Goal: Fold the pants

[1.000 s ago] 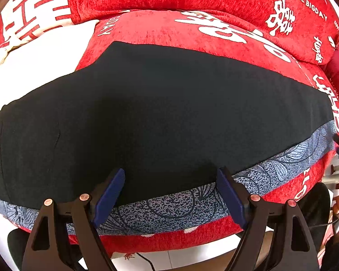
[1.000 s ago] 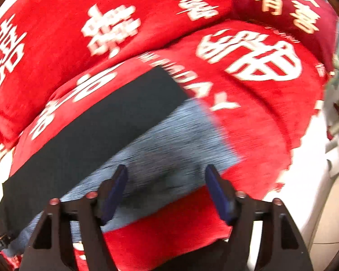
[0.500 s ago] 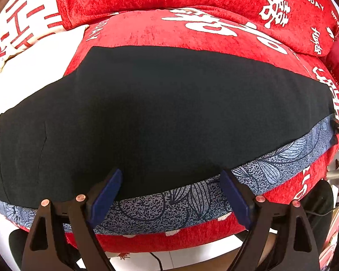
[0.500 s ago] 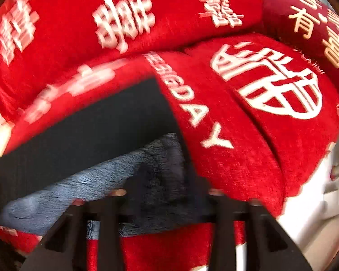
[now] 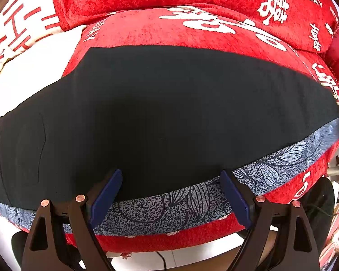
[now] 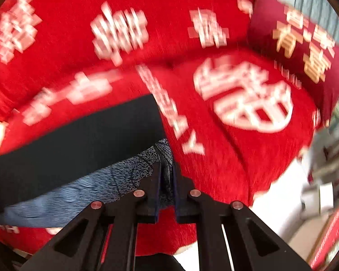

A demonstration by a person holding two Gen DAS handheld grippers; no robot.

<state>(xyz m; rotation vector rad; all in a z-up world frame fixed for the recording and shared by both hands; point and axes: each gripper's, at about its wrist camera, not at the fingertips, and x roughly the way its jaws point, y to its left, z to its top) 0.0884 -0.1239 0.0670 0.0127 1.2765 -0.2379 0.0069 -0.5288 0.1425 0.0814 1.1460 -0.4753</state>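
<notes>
The pants point(image 5: 165, 117) lie spread across a red sofa seat, a broad black panel with a blue leaf-patterned strip point(image 5: 192, 201) along the near edge. My left gripper point(image 5: 171, 196) hovers open over that near edge, its blue pads apart with cloth below them. In the right wrist view, the pants point(image 6: 79, 144) end near the seat's middle, and my right gripper point(image 6: 166, 180) is shut on the bunched corner of the patterned strip point(image 6: 165, 155). That corner is puckered up between the pads.
The red sofa cushion point(image 5: 192, 29) with white lettering carries the pants; back cushions point(image 6: 124, 22) rise behind it. A darker red pillow point(image 6: 305, 45) sits at the right end. White floor point(image 6: 277, 203) and clutter lie beyond the sofa's right edge.
My right gripper went from wide open over the patterned corner to shut on it, bunching the cloth and shifting slightly. The left gripper has stayed open in much the same place.
</notes>
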